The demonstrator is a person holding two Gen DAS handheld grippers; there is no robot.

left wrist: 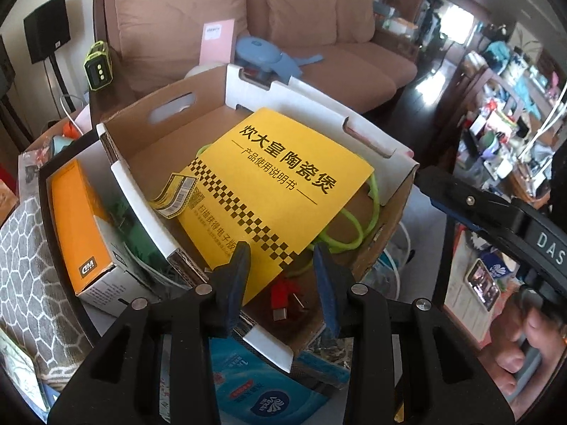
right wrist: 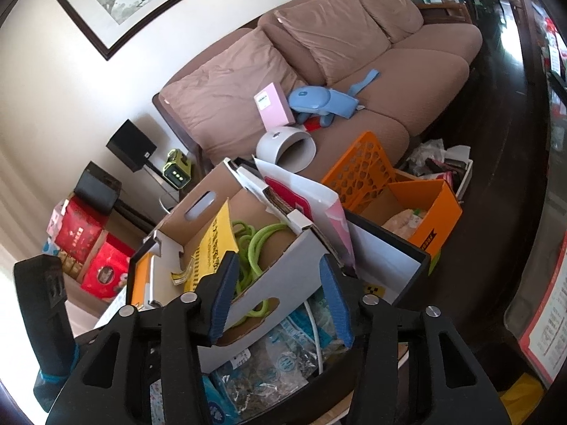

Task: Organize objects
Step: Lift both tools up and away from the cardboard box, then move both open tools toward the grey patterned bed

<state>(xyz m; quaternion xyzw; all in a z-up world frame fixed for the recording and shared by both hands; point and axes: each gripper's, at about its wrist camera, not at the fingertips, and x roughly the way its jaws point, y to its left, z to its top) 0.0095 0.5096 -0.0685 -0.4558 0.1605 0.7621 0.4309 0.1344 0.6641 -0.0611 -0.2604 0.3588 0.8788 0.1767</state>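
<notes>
Cardboard, open-topped and light, the box [left wrist: 248,134] served as the landmark: inside it a yellow instruction sheet [left wrist: 269,184] lay tilted over a coiled green cable [left wrist: 354,237]. Just above the sheet's near corner the left gripper [left wrist: 280,279] hung with fingers spread, pinching nothing. Outside the box's near wall the right gripper [right wrist: 276,297] hung likewise parted and empty. Thin and floppy, the sheet would likely bend or slip; I judged its free near edge the best hold.
</notes>
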